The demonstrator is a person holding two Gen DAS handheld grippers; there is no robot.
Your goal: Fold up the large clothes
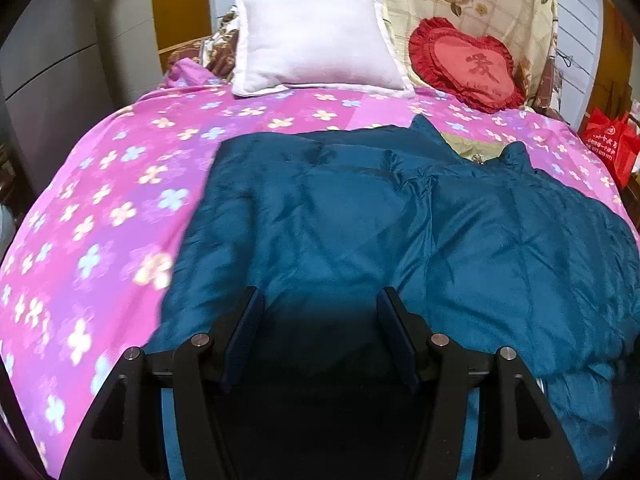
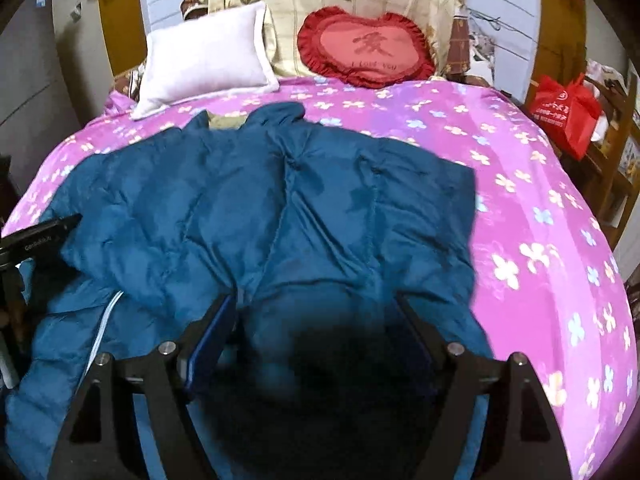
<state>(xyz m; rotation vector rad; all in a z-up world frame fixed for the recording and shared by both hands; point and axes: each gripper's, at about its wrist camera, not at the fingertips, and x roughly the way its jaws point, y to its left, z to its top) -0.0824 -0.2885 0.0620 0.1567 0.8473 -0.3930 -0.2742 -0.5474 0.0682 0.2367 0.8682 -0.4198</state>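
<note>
Teal and puffy, the jacket (image 1: pixel 360 220) lies spread on the pink flowered bedsheet (image 1: pixel 100 200), its collar toward the head of the bed and both side panels already folded in over the middle. On the left, the left gripper (image 1: pixel 318 300) hangs low over the jacket's near hem with its jaws wide apart and nothing between them. To the right, the right gripper (image 2: pixel 316 304) hovers over the jacket's other side, also spread wide and holding nothing; the left tool's black tip shows at that view's left edge. Behind the jacket, a white pillow (image 1: pixel 316 40) rests on the sheet, with a red heart cushion (image 1: pixel 468 64) just to its right. Farther right, beside the bed, stands a red bag (image 2: pixel 564 112).
</note>
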